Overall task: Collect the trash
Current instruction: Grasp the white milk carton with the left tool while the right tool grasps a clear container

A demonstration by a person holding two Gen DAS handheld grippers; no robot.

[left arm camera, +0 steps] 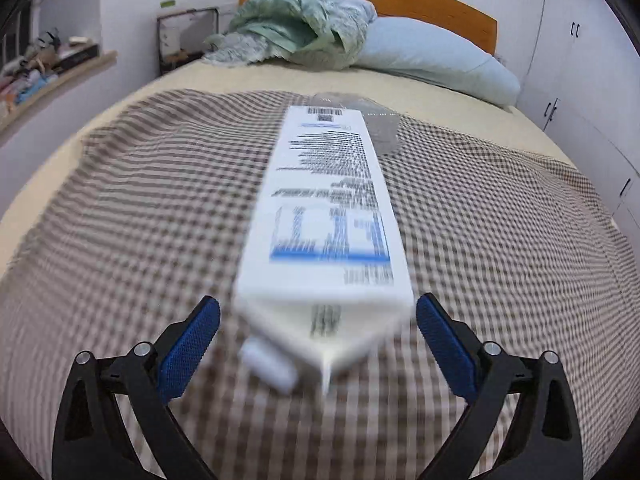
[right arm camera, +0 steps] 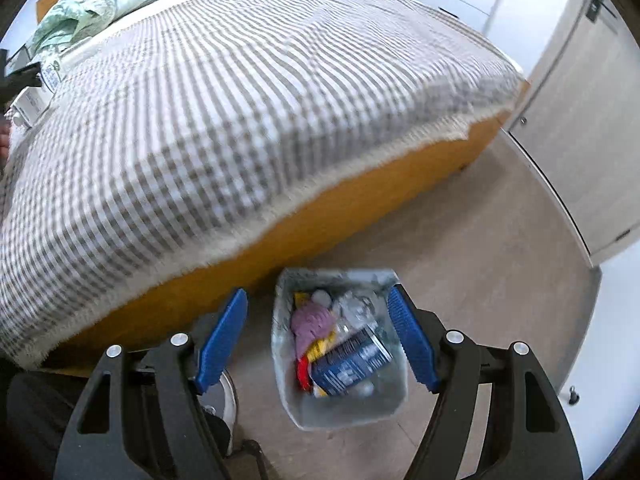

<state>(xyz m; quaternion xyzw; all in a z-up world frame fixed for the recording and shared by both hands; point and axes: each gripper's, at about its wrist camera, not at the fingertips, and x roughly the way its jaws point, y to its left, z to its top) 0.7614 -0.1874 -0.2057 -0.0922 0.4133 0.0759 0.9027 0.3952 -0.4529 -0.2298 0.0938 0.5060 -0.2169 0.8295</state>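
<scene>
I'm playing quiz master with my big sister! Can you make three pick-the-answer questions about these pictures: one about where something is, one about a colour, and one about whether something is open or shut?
1. Where does the white carton lie?
A. On the checked blanket on the bed
B. On the floor
C. Inside the bin

2. What colour are the pads on the left gripper?
A. Red
B. Blue
C. Green

3. How do the right gripper's jaws stand?
A. Shut on a bottle
B. Shut on nothing
C. Open, holding nothing

Answers:
1. A, the checked blanket shows all around the carton.
2. B, both pads are bright blue.
3. C, the jaws stand apart, with the trash bin on the floor far below.
</scene>
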